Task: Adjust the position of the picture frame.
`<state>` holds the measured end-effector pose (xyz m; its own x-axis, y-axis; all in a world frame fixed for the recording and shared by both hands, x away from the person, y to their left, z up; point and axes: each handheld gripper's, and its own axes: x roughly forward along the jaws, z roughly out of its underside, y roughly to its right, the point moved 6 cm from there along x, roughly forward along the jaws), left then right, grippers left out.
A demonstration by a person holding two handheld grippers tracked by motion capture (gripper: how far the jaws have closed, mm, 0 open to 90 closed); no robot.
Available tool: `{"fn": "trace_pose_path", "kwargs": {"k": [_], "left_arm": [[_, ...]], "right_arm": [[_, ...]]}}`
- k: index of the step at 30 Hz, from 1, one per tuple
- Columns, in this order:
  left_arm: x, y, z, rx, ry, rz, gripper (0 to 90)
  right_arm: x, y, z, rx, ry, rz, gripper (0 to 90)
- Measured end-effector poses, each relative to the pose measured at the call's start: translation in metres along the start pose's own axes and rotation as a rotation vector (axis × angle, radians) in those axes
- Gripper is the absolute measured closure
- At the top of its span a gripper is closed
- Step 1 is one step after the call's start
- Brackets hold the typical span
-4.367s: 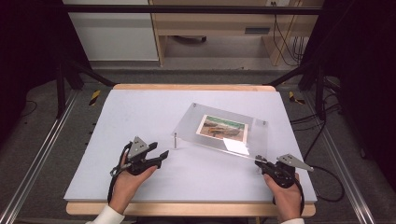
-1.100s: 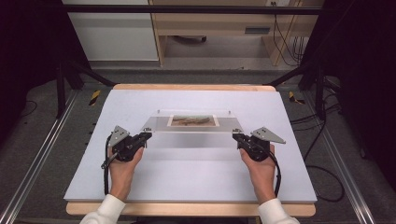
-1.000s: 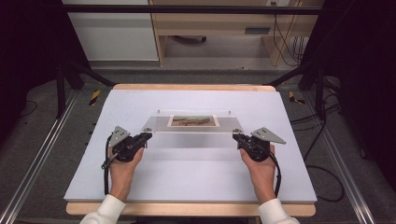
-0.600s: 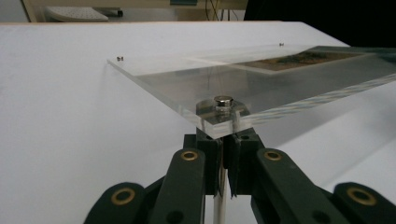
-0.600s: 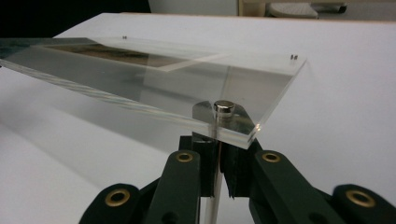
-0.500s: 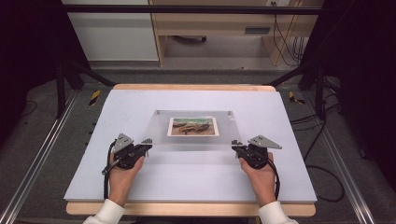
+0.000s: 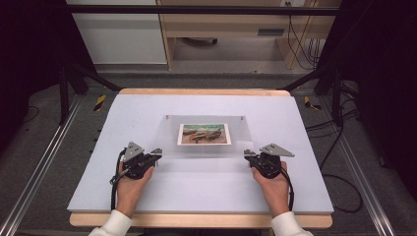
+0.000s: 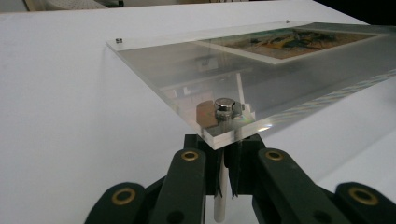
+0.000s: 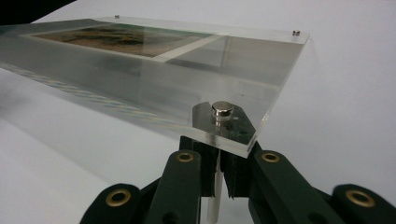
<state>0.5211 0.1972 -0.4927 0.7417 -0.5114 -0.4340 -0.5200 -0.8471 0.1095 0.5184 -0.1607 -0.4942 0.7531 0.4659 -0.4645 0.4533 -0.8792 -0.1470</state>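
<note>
Looking down from the high view, I count one white table (image 7: 196,191), and on it one clear acrylic frame (image 7: 206,150) with a single picture (image 7: 204,133) sandwiched inside, sitting near the table's centre. I have two grippers on it: my left gripper (image 7: 156,153) is at the frame's 7 o'clock corner and my right gripper (image 7: 247,155) is at its 5 o'clock corner.

In the left gripper view, the jaws are clenched on a metal standoff post (image 8: 223,186) just beneath the corner, and in the right gripper view the jaws are likewise clenched on the post (image 9: 214,186) there. Each near corner is capped by one round metal cap (image 8: 225,105), and I count two small caps at the far corners, so four caps in all.

The lower ends of both posts are cut off by my jaws and the picture edge. I can make out browns, greens and blues in the picture, but its subject is too blurred to tell. I can read no writing or label anywhere.
</note>
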Motion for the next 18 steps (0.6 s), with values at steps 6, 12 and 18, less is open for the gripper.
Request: {"fn": "trace_pose_path", "kwargs": {"k": [6, 12, 18], "left_arm": [[0.0034, -0.0016, 0.0032, -0.003, -0.008, -0.001, 83.6], [0.0059, 0.0008, 0.0064, 0.0, -0.014, -0.002, 83.5], [0.0065, -0.0003, 0.0044, 0.0, -0.005, -0.002, 83.6]], "right_arm": [[0.0024, -0.0007, 0.0031, -0.01, -0.018, 0.01, 84.5], [0.0047, 0.003, 0.0046, -0.01, -0.03, 0.026, 84.4], [0.0049, 0.0041, 0.0043, 0.013, -0.02, 0.008, 84.5]]}}
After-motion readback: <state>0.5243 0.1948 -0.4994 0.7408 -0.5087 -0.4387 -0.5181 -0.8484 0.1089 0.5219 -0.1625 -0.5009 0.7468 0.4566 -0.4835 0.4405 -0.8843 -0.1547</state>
